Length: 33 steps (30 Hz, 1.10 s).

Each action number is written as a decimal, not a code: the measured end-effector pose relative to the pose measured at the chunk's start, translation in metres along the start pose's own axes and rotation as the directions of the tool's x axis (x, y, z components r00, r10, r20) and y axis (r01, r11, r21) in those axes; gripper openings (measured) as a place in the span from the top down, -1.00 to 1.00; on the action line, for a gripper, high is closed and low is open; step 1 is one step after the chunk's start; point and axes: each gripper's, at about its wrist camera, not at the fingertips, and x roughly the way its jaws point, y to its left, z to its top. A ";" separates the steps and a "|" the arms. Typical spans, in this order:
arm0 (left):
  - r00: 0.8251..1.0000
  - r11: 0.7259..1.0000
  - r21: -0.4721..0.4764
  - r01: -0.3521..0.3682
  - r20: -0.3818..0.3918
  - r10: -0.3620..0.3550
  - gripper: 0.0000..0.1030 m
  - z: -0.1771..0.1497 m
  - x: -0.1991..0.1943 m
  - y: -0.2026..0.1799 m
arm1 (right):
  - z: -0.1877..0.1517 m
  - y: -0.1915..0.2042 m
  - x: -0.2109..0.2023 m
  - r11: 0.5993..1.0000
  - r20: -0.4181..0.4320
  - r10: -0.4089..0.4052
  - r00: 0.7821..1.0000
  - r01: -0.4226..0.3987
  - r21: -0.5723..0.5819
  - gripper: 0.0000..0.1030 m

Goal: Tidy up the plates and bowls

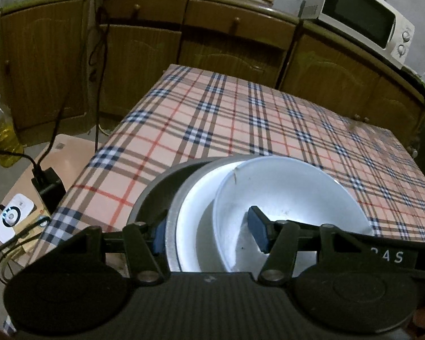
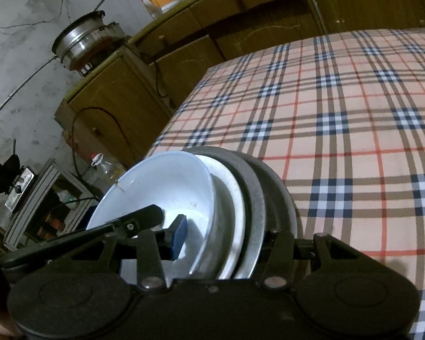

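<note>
A nested stack sits between both grippers above the checked tablecloth: a white bowl [image 1: 291, 195] on top, a metal dish [image 1: 192, 221] under it, and a dark grey plate [image 1: 155, 195] outermost. My left gripper [image 1: 209, 233] is shut on the stack, one blue pad inside the white bowl, the other outside the dark plate. In the right wrist view the white bowl [image 2: 161, 187], the metal dish [image 2: 232, 212] and the dark plate [image 2: 272, 195] stand on edge. My right gripper [image 2: 223, 240] is shut on the same stack from the other side.
The plaid tablecloth [image 1: 240, 119] covers the table [image 2: 354, 130]. Wooden cabinets [image 1: 144, 51] run along the back with a microwave [image 1: 362, 14]. An oil bottle [image 1: 1, 133] and a charger with cables [image 1: 46, 184] sit to the left on a low stand.
</note>
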 end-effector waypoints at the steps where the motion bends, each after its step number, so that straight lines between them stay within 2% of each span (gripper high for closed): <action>1: 1.000 1.000 -0.002 0.000 -0.002 0.000 -0.15 -0.001 0.002 0.001 | -0.001 -0.001 0.002 1.000 -0.003 0.000 1.000 0.000 0.002 -0.08; 8: 0.999 0.999 0.020 -0.029 0.014 0.029 -0.17 -0.002 0.003 -0.002 | -0.002 -0.006 0.007 1.000 -0.005 0.013 1.000 -0.013 0.023 -0.11; 12: 0.996 0.996 0.014 -0.087 0.028 0.087 -0.40 -0.002 -0.004 -0.002 | -0.003 -0.004 0.005 1.000 -0.021 0.005 1.000 -0.005 0.007 -0.13; 17: 0.990 0.992 0.015 -0.125 0.063 0.124 -0.47 -0.003 -0.024 -0.004 | 0.003 -0.007 0.004 0.999 -0.039 -0.013 0.999 0.014 0.033 -0.17; 18: 0.989 0.991 0.019 -0.130 0.071 0.128 -0.48 -0.004 -0.028 -0.006 | 0.004 -0.007 0.004 0.999 -0.044 -0.011 0.999 0.012 0.035 -0.28; 19: 0.989 0.991 0.021 -0.129 0.075 0.127 -0.48 -0.004 -0.032 -0.008 | 0.006 -0.007 0.005 0.999 -0.058 0.002 0.998 0.000 0.041 -0.31; 21: 0.986 0.990 0.025 -0.141 0.092 0.138 -0.48 -0.006 -0.040 -0.011 | 0.008 0.003 0.007 0.999 -0.088 -0.049 0.995 0.047 -0.021 -0.35; 22: 0.985 0.989 0.024 -0.143 0.100 0.140 -0.48 -0.006 -0.044 -0.011 | 0.008 0.006 0.008 0.999 -0.105 -0.047 0.993 0.044 -0.032 -0.44; 23: 0.984 0.989 0.021 -0.143 0.106 0.140 -0.48 -0.006 -0.048 -0.012 | 0.008 0.004 0.010 1.000 -0.134 -0.011 0.991 0.009 -0.012 -0.60; 25: 0.983 0.989 0.018 -0.144 0.116 0.141 -0.51 -0.006 -0.053 -0.014 | 0.011 0.001 0.011 1.000 -0.173 0.015 0.985 -0.017 -0.009 -0.60; 27: 0.982 0.988 0.025 -0.150 0.121 0.146 -0.53 -0.007 -0.058 -0.016 | 0.013 0.005 0.008 0.999 -0.198 -0.003 0.980 -0.008 -0.052 -0.60; 33: 0.980 0.987 0.015 -0.158 0.123 0.155 -0.54 -0.010 -0.063 -0.019 | 0.020 0.018 0.013 0.984 -0.331 -0.052 0.942 -0.009 -0.179 -0.60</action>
